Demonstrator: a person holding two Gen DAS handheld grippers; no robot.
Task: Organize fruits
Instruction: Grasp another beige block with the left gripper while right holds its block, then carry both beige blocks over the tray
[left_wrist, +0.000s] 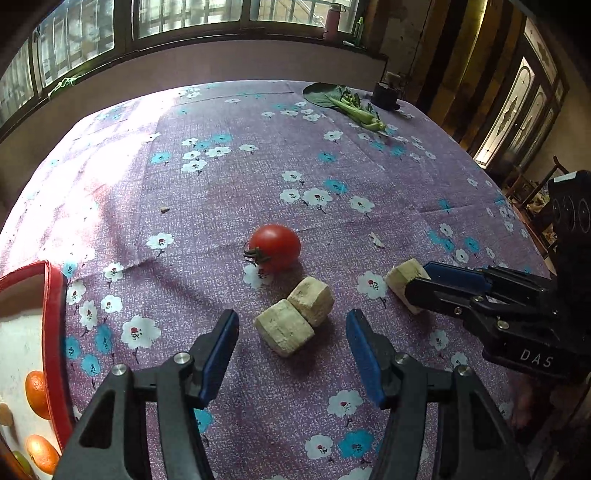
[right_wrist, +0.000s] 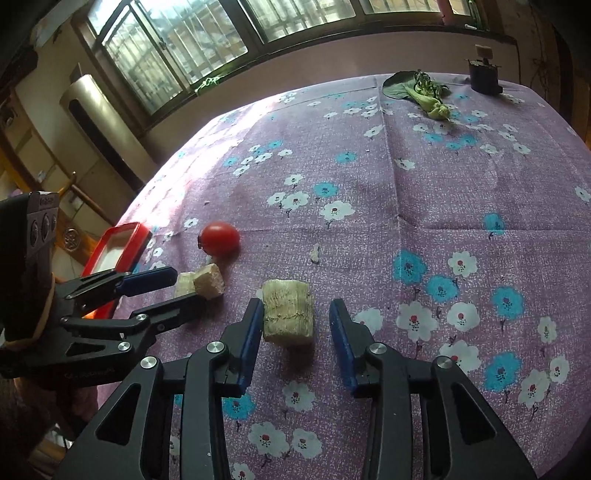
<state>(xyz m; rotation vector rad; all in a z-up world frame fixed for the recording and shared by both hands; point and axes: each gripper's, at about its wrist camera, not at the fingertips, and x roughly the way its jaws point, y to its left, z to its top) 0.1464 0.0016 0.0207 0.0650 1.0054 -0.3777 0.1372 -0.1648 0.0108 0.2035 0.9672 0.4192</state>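
Note:
A red tomato (left_wrist: 275, 245) (right_wrist: 220, 238) lies on the flowered purple cloth. Just in front of it, two pale beige cut chunks (left_wrist: 295, 321) (right_wrist: 208, 282) touch each other. My left gripper (left_wrist: 291, 315) (right_wrist: 186, 286) is open and straddles this pair, with clear gaps on both sides. A third pale chunk (right_wrist: 288, 312) (left_wrist: 402, 277) lies to the right, between the fingers of my right gripper (right_wrist: 295, 302) (left_wrist: 417, 280). Its left pad is at the chunk's side and the right pad stands apart from it, so this gripper is open.
A red-rimmed white tray (left_wrist: 55, 314) (right_wrist: 122, 240) holding oranges (left_wrist: 37, 393) sits at the table's left edge. Leafy greens (left_wrist: 354, 107) (right_wrist: 424, 92) and a dark pot (left_wrist: 384, 96) (right_wrist: 484, 75) stand at the far right corner. The cloth falls away at the table edges.

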